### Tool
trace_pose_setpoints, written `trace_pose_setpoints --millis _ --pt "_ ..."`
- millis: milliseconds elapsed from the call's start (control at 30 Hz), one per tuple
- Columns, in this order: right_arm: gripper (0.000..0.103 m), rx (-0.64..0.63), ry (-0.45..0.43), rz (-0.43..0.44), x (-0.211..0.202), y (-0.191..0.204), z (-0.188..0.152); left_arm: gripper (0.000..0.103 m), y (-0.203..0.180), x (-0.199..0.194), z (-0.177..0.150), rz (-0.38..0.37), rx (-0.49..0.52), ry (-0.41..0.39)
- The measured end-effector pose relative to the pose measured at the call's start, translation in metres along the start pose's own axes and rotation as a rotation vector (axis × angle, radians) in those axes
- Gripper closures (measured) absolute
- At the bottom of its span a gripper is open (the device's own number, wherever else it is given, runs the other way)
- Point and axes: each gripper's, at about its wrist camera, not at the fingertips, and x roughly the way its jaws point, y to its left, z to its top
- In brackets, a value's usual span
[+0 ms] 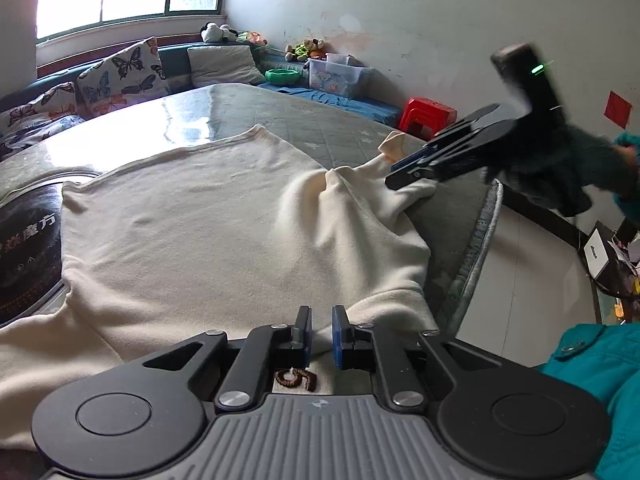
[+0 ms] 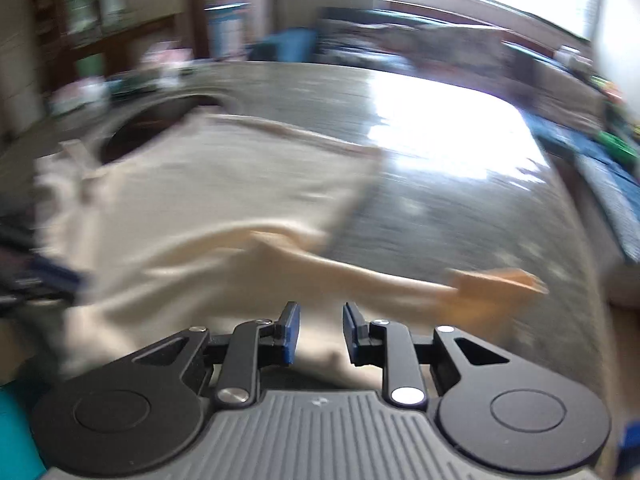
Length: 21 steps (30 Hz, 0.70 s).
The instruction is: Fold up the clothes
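Cream shirt point(image 1: 224, 216) mostly flat, no fold yet. My left gripper point(image 1: 321, 334) gapes over the hem; right gripper point(image 2: 318, 334) parted, blurry, sleeve point(image 2: 360, 270) at 2 o'clock.

Pale characters, of which "魔方" can be read, are printed on the dark round panel point(image 1: 28, 256) left of the cream garment point(image 1: 224, 240). A brown embroidered mark, perhaps "5" or "S", is seen on the garment.

right wrist view motion-blurred | cream garment point(image 1: 224, 220) cut off (left edge)
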Motion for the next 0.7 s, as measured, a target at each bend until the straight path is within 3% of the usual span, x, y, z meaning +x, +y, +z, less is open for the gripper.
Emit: trace_pose_setpoints --millis 33,100,367,567,633,700 --pt "0.079 0.018 0.003 -0.039 0.003 -0.007 -0.003 0.090 0.001 -0.003 -0.001 0.003 -0.002 0.000" --pt "0.069 0.099 -0.009 -0.122 0.008 -0.036 -0.014 0.090 0.003 -0.008 -0.002 0.025 -0.007 -0.001" --pt "0.068 0.226 -0.017 -0.369 -0.002 -0.088 -0.033 0.090 -0.009 -0.019 -0.008 0.003 0.071 0.013" --pt "0.059 0.187 -0.068 -0.311 -0.014 -0.073 -0.024 0.083 -0.014 -0.006 -0.009 0.028 0.115 0.034" --pt "0.059 0.159 -0.083 -0.279 -0.017 -0.063 -0.018 0.090 -0.016 -0.006 -0.009 0.051 0.134 0.032" --pt "0.050 0.106 -0.089 -0.213 -0.016 -0.044 -0.011 0.099 -0.017 -0.008 -0.011 0.070 0.148 0.023"
